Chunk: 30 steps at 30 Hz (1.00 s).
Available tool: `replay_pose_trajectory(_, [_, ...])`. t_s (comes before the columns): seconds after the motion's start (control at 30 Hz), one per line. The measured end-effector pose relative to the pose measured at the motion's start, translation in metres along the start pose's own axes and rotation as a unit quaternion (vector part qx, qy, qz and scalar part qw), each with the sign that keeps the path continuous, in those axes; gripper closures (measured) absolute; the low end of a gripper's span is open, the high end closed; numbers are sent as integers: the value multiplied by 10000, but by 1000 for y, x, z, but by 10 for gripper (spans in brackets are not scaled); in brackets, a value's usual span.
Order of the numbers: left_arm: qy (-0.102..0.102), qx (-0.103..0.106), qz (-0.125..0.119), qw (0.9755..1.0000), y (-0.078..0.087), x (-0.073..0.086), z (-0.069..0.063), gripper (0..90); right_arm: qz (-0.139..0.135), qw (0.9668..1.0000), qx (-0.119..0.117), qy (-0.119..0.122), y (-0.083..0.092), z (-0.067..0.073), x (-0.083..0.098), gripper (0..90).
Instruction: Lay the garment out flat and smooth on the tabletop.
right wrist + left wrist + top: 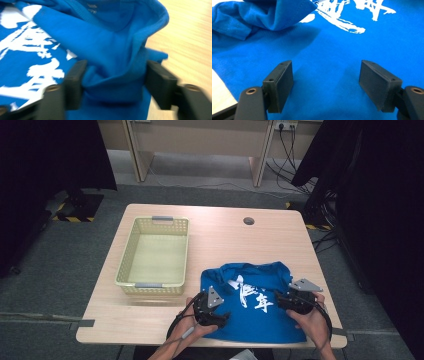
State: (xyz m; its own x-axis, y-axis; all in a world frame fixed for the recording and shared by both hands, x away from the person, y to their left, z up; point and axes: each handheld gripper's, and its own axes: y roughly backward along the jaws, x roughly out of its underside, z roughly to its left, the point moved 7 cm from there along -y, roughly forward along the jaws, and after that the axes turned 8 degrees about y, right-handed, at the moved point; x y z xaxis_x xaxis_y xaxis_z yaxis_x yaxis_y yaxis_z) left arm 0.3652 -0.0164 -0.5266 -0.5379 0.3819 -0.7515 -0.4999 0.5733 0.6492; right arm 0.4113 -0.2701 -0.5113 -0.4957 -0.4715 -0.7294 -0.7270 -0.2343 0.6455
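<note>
A blue shirt (260,307) with white print lies spread on the near right part of the table (220,235), its near hem at the table's front edge. Left of it, well apart, stands a yellow basket (126,255).

The left gripper (220,317) sits at the shirt's left edge, held in the person's left hand (192,325), and points in over the cloth. In the left gripper view (325,80) its jaws stand apart with flat blue cloth spread under and between them; neither pad presses on it, so the jaws are released. A bunched fold of the shirt (274,15) lies ahead of them to the upper left, and the white print (352,12) lies ahead to the upper right. A strip of bare table (219,95) shows at the lower left corner.

The right gripper (280,301) is at the shirt's right side, in the person's right hand (312,320). In the right gripper view (115,82), which is blurred, a thick raised fold of the shirt (115,62) fills the gap between the jaws, and both pads touch it: the jaws are grasping that fold. The print (30,57) lies to the left of the fold, bare table (190,37) to the right
</note>
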Motion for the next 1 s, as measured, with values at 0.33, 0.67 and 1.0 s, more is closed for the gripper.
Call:
replay_pose_trajectory(0.33, [-2, -1, -4, 10000, 0, 0, 0, 268, 42, 9998, -2, -175, -20, -44, -16, 734])
replay_pose_trajectory(0.67, [-47, 41, -7, 10000, 6, 6, -3, 282, 187, 9976, 331, -574, -38, -89, -18, 745])
replay_pose_trajectory(1.0, [-69, 78, -3, 9999, 10, 9, -4, 288, -1, 9932, 209, -1143, -32, -87, -16, 485])
